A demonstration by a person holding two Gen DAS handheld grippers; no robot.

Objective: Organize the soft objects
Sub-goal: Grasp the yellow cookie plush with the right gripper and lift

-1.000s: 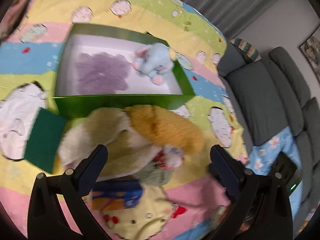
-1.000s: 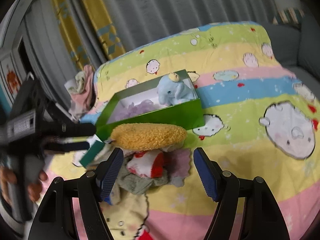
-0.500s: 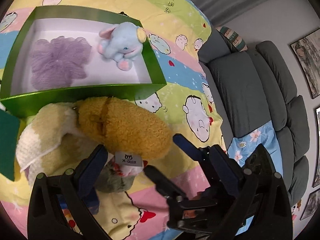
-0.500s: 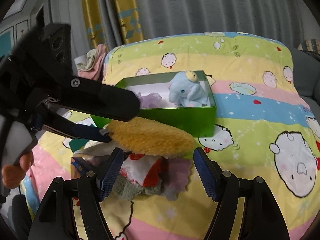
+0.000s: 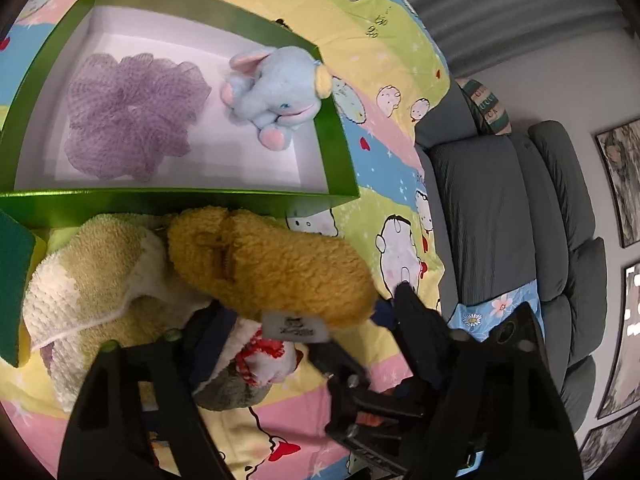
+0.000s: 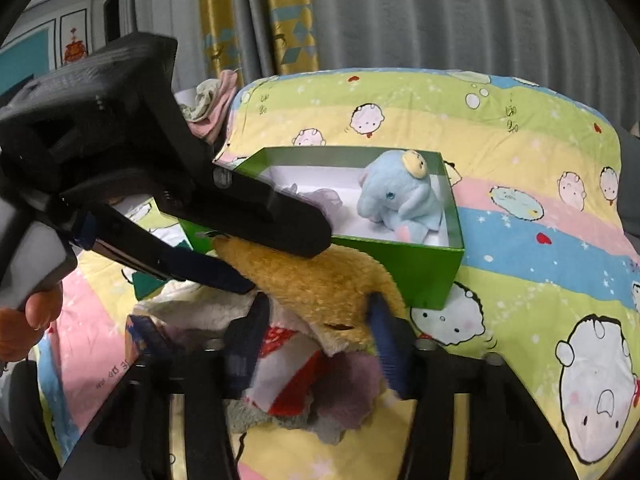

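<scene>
Mustard-yellow fleece, nubbly and thick, covers the long rounded plush [image 5: 276, 268] that lies on top of a heap of soft things [image 5: 120, 292] just in front of the green box [image 5: 180, 202]. Both grippers are at it from opposite ends. The right gripper [image 6: 316, 328] has its blue-padded fingers [image 6: 384, 336] on either side of the plush's near end, closing, with the pile dented against the pads. The left gripper [image 6: 276, 264] reaches in from the side with one black finger over the plush and one blue-padded finger under it; its fingers are closing too, and whether they already press the fleece cannot be told. A white sewn label [image 5: 294, 326] hangs from the plush.

Under the plush lie a cream terry towel [image 5: 88, 280] with a looped weave, a red-and-white knitted piece [image 6: 284, 380] and a grey-green fuzzy cloth [image 5: 232, 394].

The box is glossy card, white inside, holding a pale blue plush elephant [image 5: 276, 92] and a lilac mesh bath puff [image 5: 132, 116], side by side. All of it rests on a striped cartoon-print quilt [image 6: 520, 240].
</scene>
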